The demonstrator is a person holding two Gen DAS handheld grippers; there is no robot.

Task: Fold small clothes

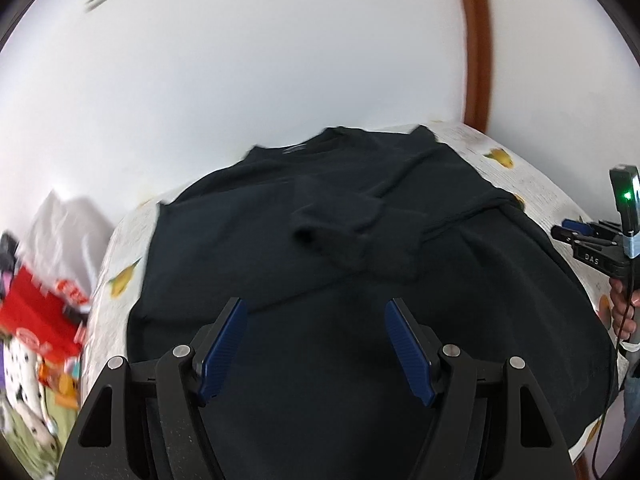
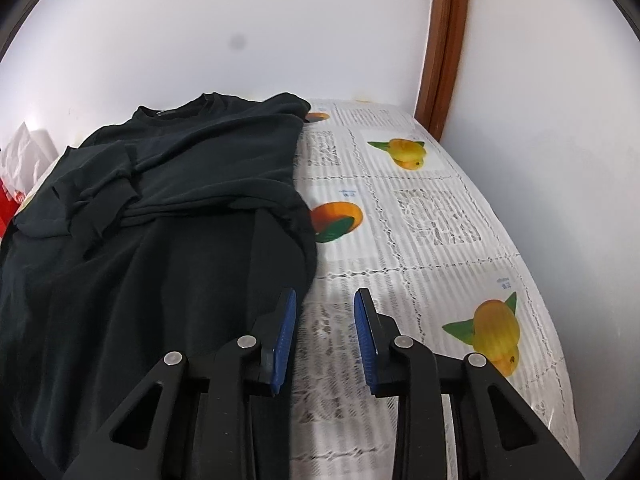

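In the left wrist view, the left gripper (image 1: 316, 308) hovers above a black long-sleeved shirt (image 1: 360, 280), its blue-padded fingers (image 1: 224, 344) spread wide apart with nothing between them. The shirt lies spread over most of the table (image 1: 540, 184), which is covered by a white lace-patterned cloth printed with yellow fruit. The collar points toward the white wall (image 1: 280, 60) at the far side, and one sleeve (image 1: 352, 216) is folded across the chest, its cuff resting near the middle of the garment. At the right edge the right gripper (image 1: 568, 234) shows from the side, held by a hand (image 1: 622, 308) beyond the shirt's right border; its body carries a green light. A brown door frame (image 1: 476, 40) rises behind the table. To the left, off the table, sit a red package (image 1: 36, 312) and a spotted fabric (image 1: 24, 380), both blurred.

In the right wrist view, the right gripper (image 2: 326, 312) sits low over the tablecloth, just beside the shirt's (image 2: 160, 240) right hem. Its jaws stand apart with a moderate gap, holding nothing; the left blue pad (image 2: 285, 336) lies close to the edge of the dark fabric, though contact cannot be judged. The shirt covers the left half of the table (image 2: 440, 208), sleeve (image 2: 100, 184) bunched across the front. The bare part of the cloth shows orange and yellow fruit prints (image 2: 496, 332). The door frame (image 2: 444, 40) stands at the table's far right corner.
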